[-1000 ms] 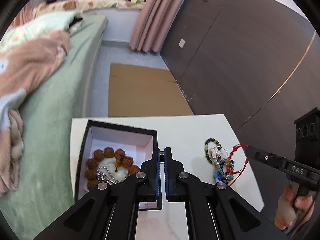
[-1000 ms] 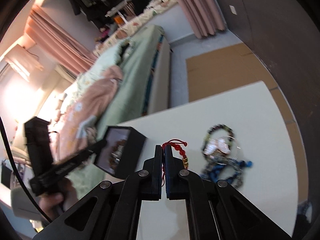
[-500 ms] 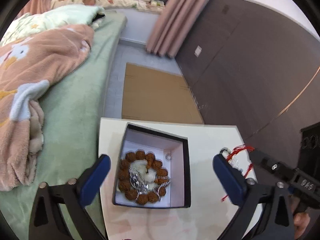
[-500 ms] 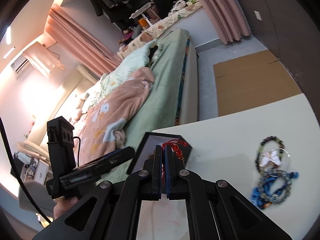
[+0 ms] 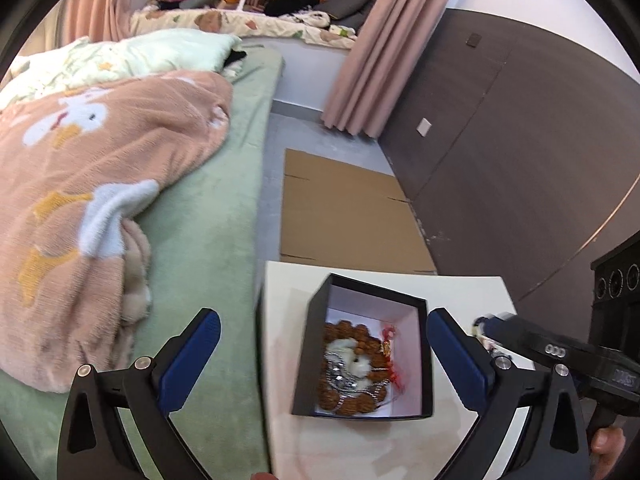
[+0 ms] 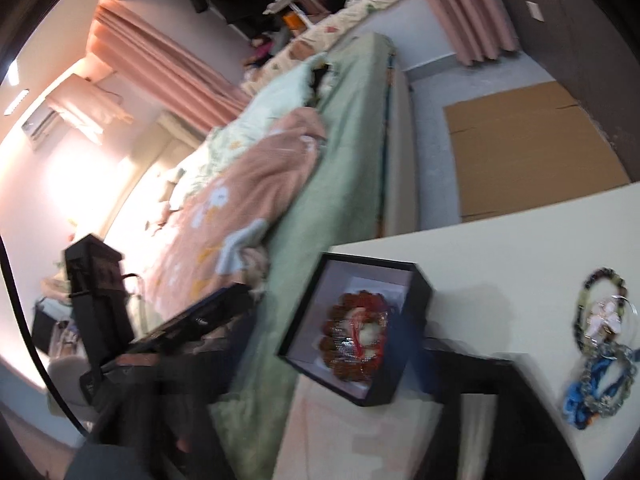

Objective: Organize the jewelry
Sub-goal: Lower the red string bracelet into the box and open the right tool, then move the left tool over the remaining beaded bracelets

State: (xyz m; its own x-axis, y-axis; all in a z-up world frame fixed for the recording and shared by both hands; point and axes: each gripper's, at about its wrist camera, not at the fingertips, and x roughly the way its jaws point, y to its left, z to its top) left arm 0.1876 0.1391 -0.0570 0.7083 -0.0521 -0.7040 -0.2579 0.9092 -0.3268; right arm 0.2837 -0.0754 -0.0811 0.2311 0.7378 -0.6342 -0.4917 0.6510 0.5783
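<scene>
Bed (image 5: 192, 240): at 9 o'clock in the left wrist view, green sheet, with a peach duck-print blanket (image 5: 80, 184) heaped on it.
Left tongs (image 5: 320, 354): spread wide, blue pads (image 5: 192, 356) either side of the box, gripping nothing.
Table (image 5: 360, 448): white, at 6 o'clock, carrying the box.
Box (image 5: 316, 344): black walls, white inside, open; holds a brown bead bracelet (image 5: 340, 330), a silver chain (image 5: 340, 378) and a red cord bracelet (image 5: 394, 360) at the brown ring's 3 o'clock edge.
Right tongs (image 5: 496, 322): at 4 o'clock, just beside the box; too blurred in its own view to tell wide or narrow. Writing on its body is unreadable.
Loose jewelry (image 6: 600, 344): dark bead, clear and blue bracelets at 3 o'clock in the right wrist view, well apart from the box.
Cardboard (image 5: 344, 208): flat on the floor at 12 o'clock beyond the table.
</scene>
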